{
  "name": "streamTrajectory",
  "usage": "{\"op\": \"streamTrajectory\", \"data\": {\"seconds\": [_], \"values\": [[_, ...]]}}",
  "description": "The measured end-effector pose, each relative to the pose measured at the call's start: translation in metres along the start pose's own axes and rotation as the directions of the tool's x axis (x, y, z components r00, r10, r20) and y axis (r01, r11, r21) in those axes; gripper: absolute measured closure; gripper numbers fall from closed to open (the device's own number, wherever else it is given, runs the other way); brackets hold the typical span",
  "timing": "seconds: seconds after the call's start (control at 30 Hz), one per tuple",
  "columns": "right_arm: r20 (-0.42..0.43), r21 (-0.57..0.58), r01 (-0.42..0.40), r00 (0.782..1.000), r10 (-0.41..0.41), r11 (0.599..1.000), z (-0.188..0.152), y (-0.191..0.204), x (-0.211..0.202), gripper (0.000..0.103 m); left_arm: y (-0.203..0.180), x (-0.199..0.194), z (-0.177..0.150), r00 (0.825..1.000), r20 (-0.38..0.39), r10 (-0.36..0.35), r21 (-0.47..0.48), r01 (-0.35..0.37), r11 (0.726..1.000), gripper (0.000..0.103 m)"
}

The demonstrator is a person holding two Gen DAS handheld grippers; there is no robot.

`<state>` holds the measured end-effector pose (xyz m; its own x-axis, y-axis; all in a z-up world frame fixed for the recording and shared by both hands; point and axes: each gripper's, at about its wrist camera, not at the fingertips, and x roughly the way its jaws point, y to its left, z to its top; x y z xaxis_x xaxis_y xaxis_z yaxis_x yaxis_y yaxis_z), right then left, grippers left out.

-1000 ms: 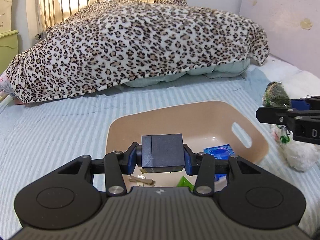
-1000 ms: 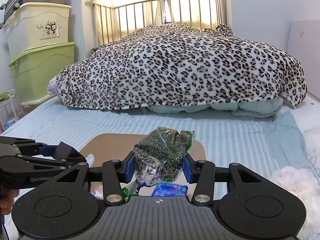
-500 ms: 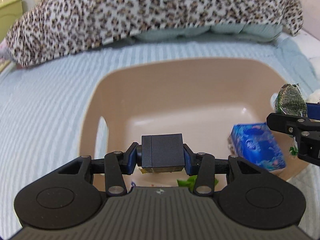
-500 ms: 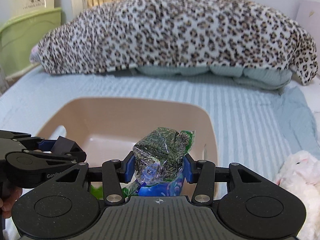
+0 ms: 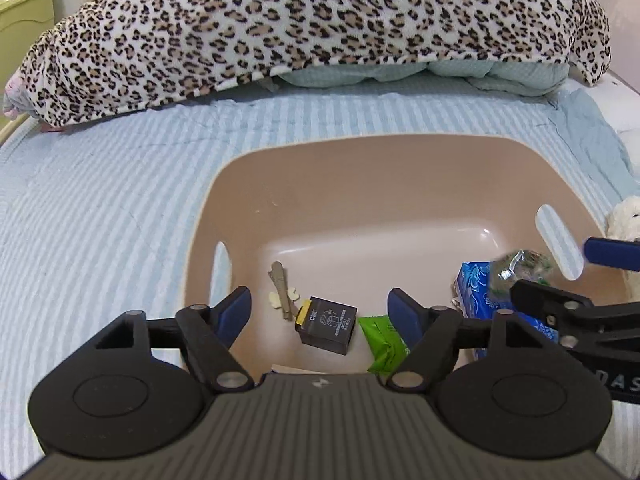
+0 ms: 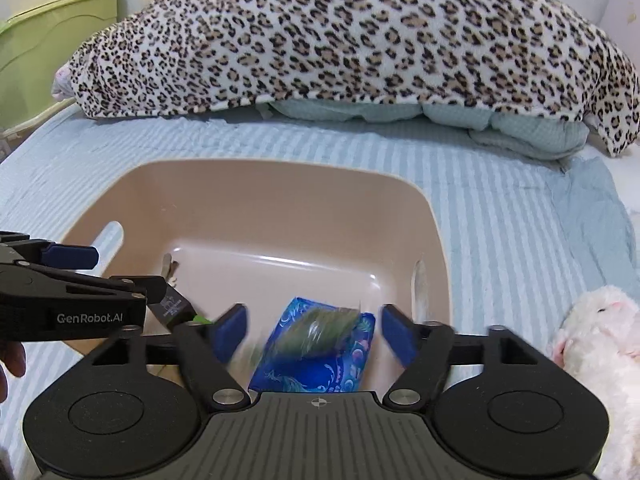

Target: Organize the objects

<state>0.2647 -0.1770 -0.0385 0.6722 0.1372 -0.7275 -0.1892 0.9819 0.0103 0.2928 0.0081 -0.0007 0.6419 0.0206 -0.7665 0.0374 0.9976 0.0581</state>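
Now left gripper (image 5: pixel 320 312) and right gripper (image 6: pixel 312 332) wide open, empty.

Tan basin (image 5: pixel 248 184); black box (image 5: pixel 326 324) with yellow end; green packet (image 5: pixel 382 342); blue patterned pack (image 6: pixel 320 352); leopard-print blanket (image 6: pixel 360 40); pale blue striped sheet (image 5: pixel 100 200); white plush toy (image 6: pixel 596 344).

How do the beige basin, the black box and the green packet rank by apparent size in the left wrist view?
1. Beige basin, by far the largest.
2. Black box and green packet: they look alike, and the left gripper hides part of the packet, so no ranking.
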Motion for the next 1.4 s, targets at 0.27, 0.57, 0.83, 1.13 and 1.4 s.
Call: {"op": "streamTrajectory", "data": {"seconds": [0.27,0.57,0.83,1.13,1.4], "values": [[0.044,0.022,0.003,0.999,-0.004,1.0,0.003,-0.002,-0.045,0.004,0.003,-0.042,-0.004,0.998,0.056,0.013,0.005,-0.013,1.0,0.02],[0.049,0.092,0.007,0.999,-0.011,0.996,-0.013,0.0,-0.097,0.002,0.002,-0.099,-0.022,0.992,0.127,0.012,0.01,-0.014,1.0,0.017],[0.08,0.106,0.007,0.997,-0.016,0.994,-0.033,0.006,-0.14,0.002,0.006,-0.138,-0.053,0.989,0.149,0.007,-0.015,-0.005,1.0,0.017],[0.088,0.069,0.001,0.996,-0.007,0.998,-0.064,0.014,-0.178,0.002,0.007,-0.176,-0.087,0.985,0.173,0.023,-0.011,-0.021,1.0,0.017],[0.111,0.096,-0.029,0.994,0.019,0.995,-0.092,0.021,-0.211,0.002,0.003,-0.211,-0.111,0.982,0.187,-0.009,-0.013,0.012,1.0,0.017]]}}
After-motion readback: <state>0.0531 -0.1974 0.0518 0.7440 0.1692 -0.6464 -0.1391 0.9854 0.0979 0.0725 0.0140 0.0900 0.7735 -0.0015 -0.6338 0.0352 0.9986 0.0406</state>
